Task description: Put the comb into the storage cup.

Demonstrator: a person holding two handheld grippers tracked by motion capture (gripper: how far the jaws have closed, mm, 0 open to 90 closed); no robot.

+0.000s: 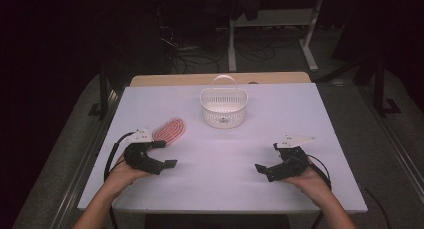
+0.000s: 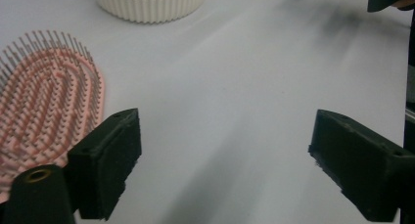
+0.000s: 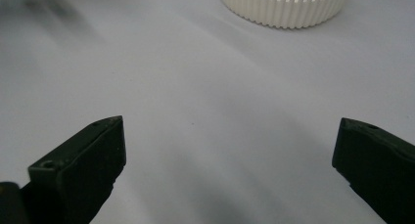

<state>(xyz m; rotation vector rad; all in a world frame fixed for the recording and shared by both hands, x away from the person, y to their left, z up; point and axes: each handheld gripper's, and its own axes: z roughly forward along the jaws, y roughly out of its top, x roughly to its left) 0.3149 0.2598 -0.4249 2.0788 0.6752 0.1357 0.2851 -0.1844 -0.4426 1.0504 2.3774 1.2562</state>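
A pink hairbrush lies bristles up on the white table, left of centre. My left gripper rests just in front of the brush and to its right, jaws open and nothing between them. In the left gripper view the hairbrush lies beside the left jaw, outside the gap of the left gripper. A white slotted basket with a handle stands at the back centre. My right gripper sits at the front right, open and empty; the right gripper view has the right gripper over bare table.
The basket appears far ahead in the left gripper view, and the basket is likewise ahead in the right gripper view. A wooden strip borders the table's far edge. Dark floor with cables and desk legs lies beyond.
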